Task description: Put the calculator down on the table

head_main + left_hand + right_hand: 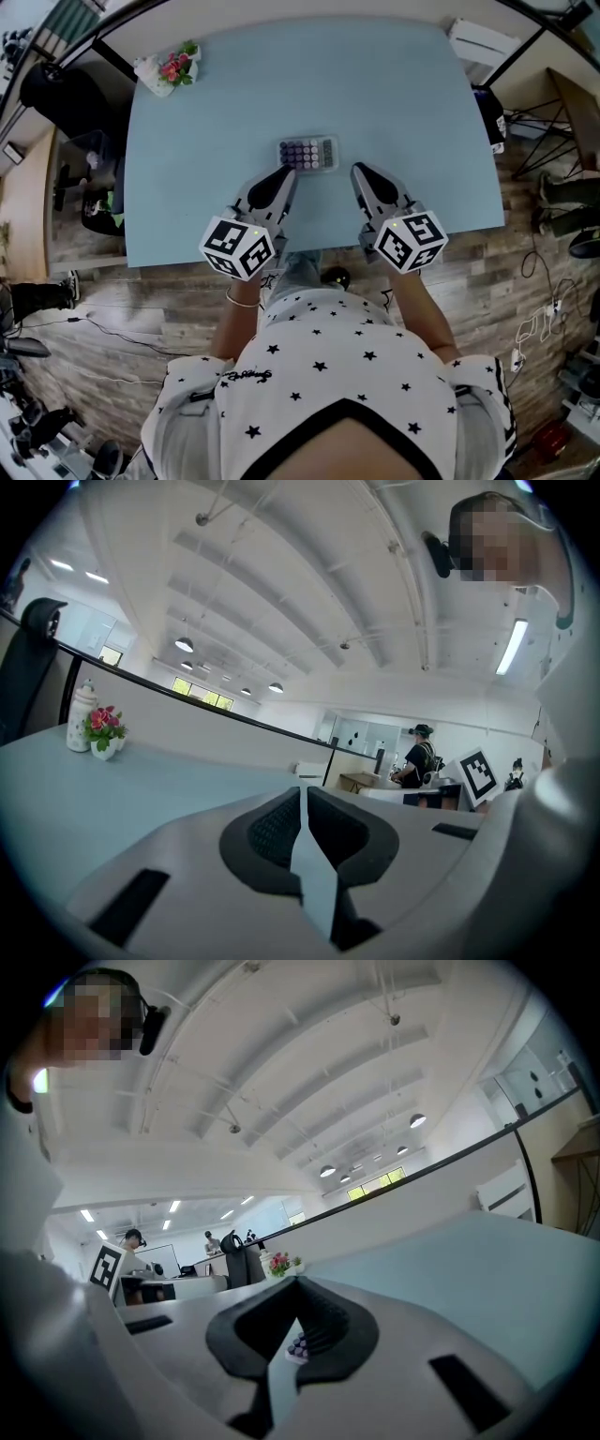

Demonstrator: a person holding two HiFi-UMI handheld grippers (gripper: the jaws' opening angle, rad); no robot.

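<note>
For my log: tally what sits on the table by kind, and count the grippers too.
Calculator: 1
Flower pot: 1
White bottle: 1
Grippers: 2, the left gripper and the right gripper, both shut and empty, above the table
Total: 5

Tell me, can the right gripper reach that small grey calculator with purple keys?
Probably yes: the grey calculator lies on the light-blue table just ahead of the right gripper, nothing between them. Its shut jaws would need opening first.
</note>
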